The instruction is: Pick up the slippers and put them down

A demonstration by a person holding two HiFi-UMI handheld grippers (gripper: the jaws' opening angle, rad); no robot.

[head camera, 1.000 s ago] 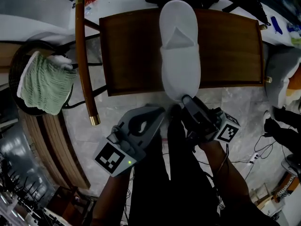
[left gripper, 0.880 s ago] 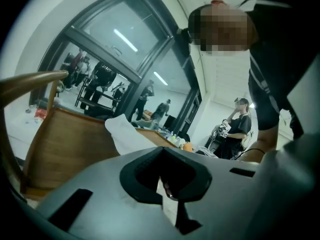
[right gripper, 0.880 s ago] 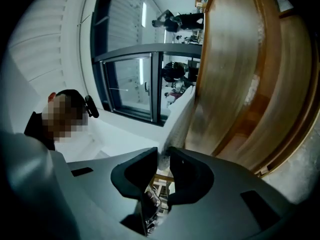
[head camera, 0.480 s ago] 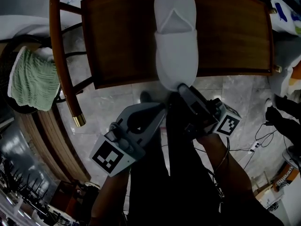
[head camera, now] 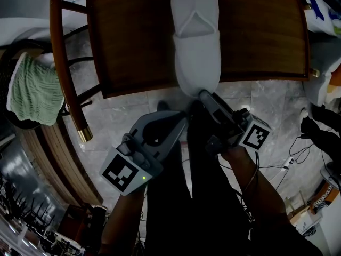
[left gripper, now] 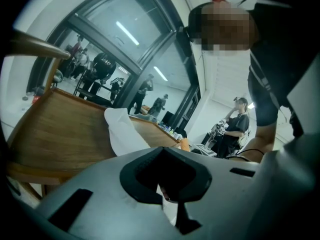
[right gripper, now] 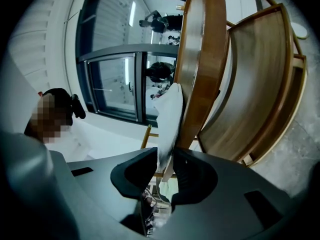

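A white slipper (head camera: 196, 41) lies lengthwise over the wooden chair seat (head camera: 133, 41), its heel past the seat's front edge. My right gripper (head camera: 205, 96) is shut on that heel. In the right gripper view the slipper (right gripper: 169, 114) runs edge-on out of the right gripper (right gripper: 166, 156), beside the seat's edge (right gripper: 200, 59). My left gripper (head camera: 181, 122) hangs just left of it, below the seat front, shut and empty. In the left gripper view the left gripper's (left gripper: 161, 150) tips meet, and the slipper (left gripper: 122, 131) lies on the seat (left gripper: 60, 129) ahead.
The chair's curved back rail (head camera: 61, 57) stands at the left. A green towel (head camera: 32, 92) drapes over a wicker seat further left. Cables (head camera: 298, 153) trail over the marble floor (head camera: 122, 116) at the right. People stand in the background of the left gripper view.
Both grippers have sunk a little in front of the chair. The right one has kept its hold on the slipper's heel, and the slipper has come down with it.
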